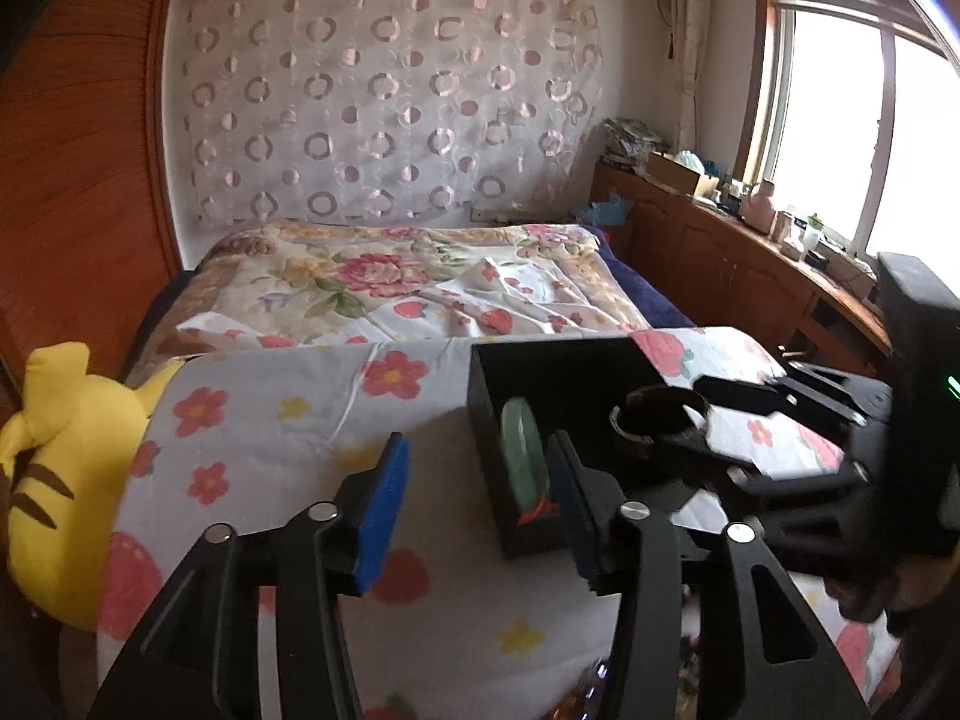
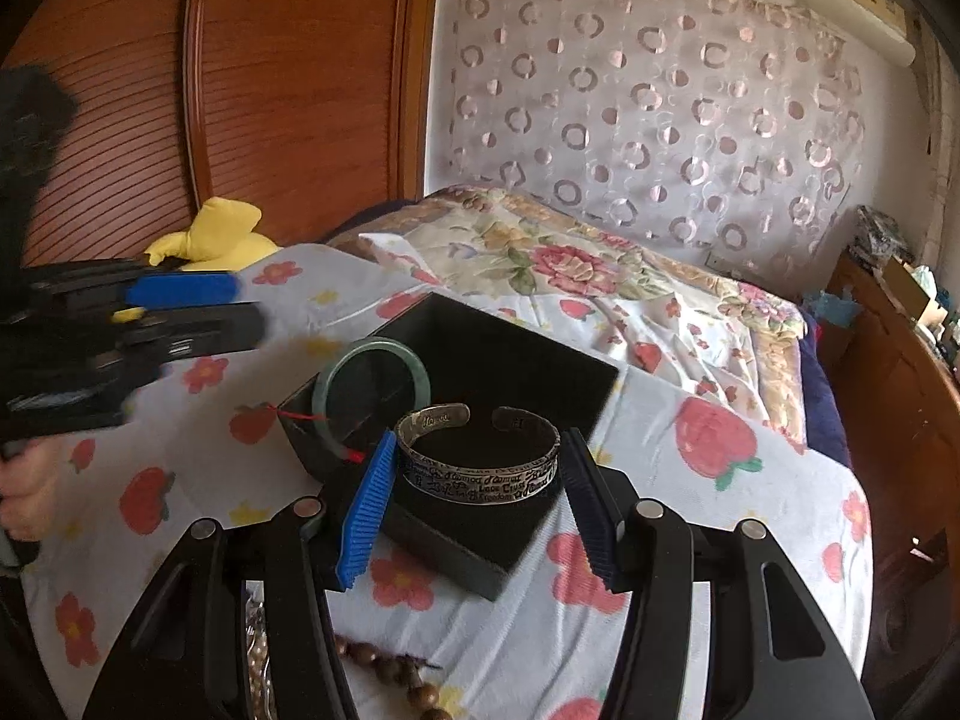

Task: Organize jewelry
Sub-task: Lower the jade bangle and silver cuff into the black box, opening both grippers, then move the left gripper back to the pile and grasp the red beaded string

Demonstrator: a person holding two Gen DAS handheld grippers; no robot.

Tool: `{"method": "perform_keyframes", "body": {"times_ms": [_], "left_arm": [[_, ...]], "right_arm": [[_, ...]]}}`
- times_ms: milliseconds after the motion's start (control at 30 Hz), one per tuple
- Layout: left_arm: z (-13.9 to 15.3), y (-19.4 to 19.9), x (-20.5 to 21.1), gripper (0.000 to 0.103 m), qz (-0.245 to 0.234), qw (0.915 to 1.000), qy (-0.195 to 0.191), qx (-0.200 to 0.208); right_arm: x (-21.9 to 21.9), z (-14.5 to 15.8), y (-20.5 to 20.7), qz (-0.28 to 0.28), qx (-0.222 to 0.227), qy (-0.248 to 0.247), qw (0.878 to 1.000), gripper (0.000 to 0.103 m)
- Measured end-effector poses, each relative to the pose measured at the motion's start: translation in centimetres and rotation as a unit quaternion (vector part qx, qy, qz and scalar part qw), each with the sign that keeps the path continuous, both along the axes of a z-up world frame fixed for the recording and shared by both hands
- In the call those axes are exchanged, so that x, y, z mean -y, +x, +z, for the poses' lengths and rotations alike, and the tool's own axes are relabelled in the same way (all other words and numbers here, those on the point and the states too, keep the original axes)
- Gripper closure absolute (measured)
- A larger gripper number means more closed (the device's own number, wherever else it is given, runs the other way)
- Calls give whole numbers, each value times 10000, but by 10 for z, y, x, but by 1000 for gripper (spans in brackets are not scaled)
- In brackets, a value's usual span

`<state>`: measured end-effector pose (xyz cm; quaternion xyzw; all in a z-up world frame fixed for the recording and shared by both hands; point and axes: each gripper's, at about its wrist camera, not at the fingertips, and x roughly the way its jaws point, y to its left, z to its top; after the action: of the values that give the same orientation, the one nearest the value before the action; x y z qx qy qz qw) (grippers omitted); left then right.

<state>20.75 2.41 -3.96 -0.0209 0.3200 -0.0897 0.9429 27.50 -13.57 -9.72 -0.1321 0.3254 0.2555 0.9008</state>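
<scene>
— Right wrist view first: what did you have under you?

— I saw the bed [image 2: 630, 300] with its floral cover, and nearer me a padded surface under a flower-and-strawberry sheet [image 2: 198, 438]. On that sheet sat the black box [image 2: 480, 354], open at the top.

— And the jewelry?

— A green jade bangle [image 2: 372, 354] with a red thread leaned on the box's near-left wall, partly inside. My right tongs [image 2: 477, 480] were clamped around a silver cuff bracelet [image 2: 480, 462], one blue pad on each side of it, over the box's near corner. Whether the cuff touched the box I could not tell.

— The other side?

— From the left wrist view my left tongs [image 1: 480, 498] were spread apart with nothing between the pads [image 1: 384, 510], just beside the box's near wall; the bangle [image 1: 525, 456] stood right by the right pad. A yellow plush toy [image 1: 54, 480] lay at the sheet's left edge.

— Anything smaller?

— A string of wooden beads [image 2: 390, 672] lay on the sheet, close under my right tongs.
</scene>
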Motion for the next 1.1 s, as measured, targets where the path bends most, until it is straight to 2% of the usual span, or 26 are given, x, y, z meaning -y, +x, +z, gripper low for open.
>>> {"method": "perform_keyframes", "body": {"times_ms": [100,167,367,533,700,933,1100], "left_arm": [[-5,-14,-9,46,12,10000,-32,20],[-8,-22,-12,35,43,10000,-28,34],[-20,-46,-17,27,24,9999,-111,43],[-31,-61,-16,27,-8,10000,-78,-47],[-43,-76,-14,27,-84,9996,-124,-230],[-62,-95,-11,27,-192,9983,-104,-533],[-68,-99,-7,27,-249,9980,20,-586]], "right_arm": [[-7,-5,5,27,-83,-38,10000,45],[-10,-8,8,33,-125,-88,9999,44],[-16,-9,9,47,-117,-180,9998,43],[-9,0,0,42,-61,-68,9999,41],[11,6,-34,-13,-45,124,9999,41],[33,-6,-96,78,-67,210,9997,41],[39,-19,-116,167,-247,301,9991,41]]}}
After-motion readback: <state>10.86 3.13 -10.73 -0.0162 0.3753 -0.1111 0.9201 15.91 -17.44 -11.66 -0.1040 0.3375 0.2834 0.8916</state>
